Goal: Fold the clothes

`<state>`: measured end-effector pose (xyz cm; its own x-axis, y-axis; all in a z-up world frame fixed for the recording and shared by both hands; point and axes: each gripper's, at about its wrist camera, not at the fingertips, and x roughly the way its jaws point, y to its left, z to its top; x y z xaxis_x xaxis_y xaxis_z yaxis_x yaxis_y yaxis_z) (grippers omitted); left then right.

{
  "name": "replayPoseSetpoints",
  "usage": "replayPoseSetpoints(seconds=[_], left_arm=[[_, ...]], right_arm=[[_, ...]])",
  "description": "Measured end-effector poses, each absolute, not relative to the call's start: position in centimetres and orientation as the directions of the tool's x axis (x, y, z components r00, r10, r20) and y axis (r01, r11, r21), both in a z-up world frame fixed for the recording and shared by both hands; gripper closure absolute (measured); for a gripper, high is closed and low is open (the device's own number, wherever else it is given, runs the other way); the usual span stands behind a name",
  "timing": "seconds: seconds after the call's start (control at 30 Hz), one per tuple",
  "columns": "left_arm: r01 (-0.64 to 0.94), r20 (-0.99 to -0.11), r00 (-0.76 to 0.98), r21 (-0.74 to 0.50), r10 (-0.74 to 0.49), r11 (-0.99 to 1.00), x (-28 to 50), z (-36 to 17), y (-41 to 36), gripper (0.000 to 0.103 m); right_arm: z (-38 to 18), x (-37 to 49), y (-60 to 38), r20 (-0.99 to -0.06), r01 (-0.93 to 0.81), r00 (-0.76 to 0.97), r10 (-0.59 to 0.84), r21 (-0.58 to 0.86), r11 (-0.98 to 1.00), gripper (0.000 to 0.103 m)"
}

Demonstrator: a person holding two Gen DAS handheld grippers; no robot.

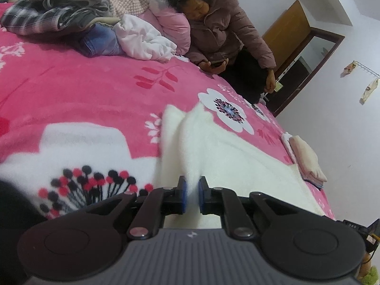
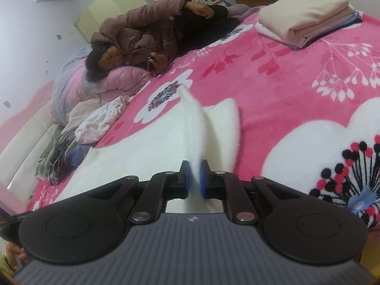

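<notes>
The left claw (image 1: 192, 185) points forward and somewhat down toward the bed (image 1: 95, 90), its blue pads (image 1: 183, 196) pinched on a fold of the white fleecy garment (image 1: 237, 161). The cloth rises out of the jaws as a soft ridge and spreads away to the right across the pink flowered blanket (image 1: 71, 99). Far to the left, at the head of the bed, lies a heap of unfolded clothes (image 1: 71, 19): plaid, grey, blue denim and a crumpled white piece. A person in a brown padded jacket (image 1: 220, 23) rests at the far edge with a phone in one hand (image 1: 206, 65). A small stack of folded clothes (image 1: 306, 159) sits near the bed's right edge, well apart from the held garment.

In the right wrist view, the right claw (image 2: 195, 174) is tilted at a similar downward slant. It too is clamped on the same white garment (image 2: 147, 147), whose edge stands up from the jaws in a thin blurred crest while the rest lies flat to the left on the blanket (image 2: 285, 90). The reclining person (image 2: 152, 38) lies beyond, head on a pink pillow (image 2: 123, 78). At upper right the folded stack (image 2: 306, 19) rests on the bed, cream piece on top. At the lower left corner, part of a hand (image 2: 14, 253) shows beside the claw body.
</notes>
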<state>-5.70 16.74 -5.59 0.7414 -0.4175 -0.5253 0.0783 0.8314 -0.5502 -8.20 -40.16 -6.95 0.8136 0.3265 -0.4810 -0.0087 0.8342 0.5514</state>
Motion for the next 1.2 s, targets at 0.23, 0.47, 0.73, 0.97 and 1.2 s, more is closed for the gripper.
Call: replayPoseSetpoints(seconds=[0.23, 0.47, 0.73, 0.97, 1.2], left_arm=[[0.087, -0.519, 0.750, -0.536, -0.409, 0.840, -5.8, -5.8, 16.6, 0.092], [0.055, -0.506, 0.761, -0.572, -0.405, 0.818, -4.4, -6.4, 17.3, 0.082], [0.120, -0.439, 0.821, -0.491, -0.365, 0.863, -3.1, -4.0, 16.0, 0.056], [0.255, -0.445, 0.807, -0.331, -0.388, 0.909, -0.7, -3.0, 10.7, 0.049], [0.267, -0.518, 0.761, -0.297, -0.390, 0.917, 1.1, -5.4, 8.3, 0.048]], right_arm=[[-7.7, -8.9, -40.8, -0.476, 0.020, 0.817, 0.326, 0.588, 0.809, 0.096], [-7.6, -8.1, -40.8, -0.512, 0.039, 0.800, 0.312, 0.564, 0.825, 0.090], [-0.2, -6.5, -36.0, -0.465, -0.170, 0.853, 0.238, 0.183, 0.968, 0.084], [1.0, 2.3, -25.3, -0.491, -0.564, 0.733, 0.470, -0.054, 0.824, 0.079], [-2.2, 10.6, -16.6, -0.640, -0.758, 0.564, 0.522, -0.150, 0.635, 0.079]])
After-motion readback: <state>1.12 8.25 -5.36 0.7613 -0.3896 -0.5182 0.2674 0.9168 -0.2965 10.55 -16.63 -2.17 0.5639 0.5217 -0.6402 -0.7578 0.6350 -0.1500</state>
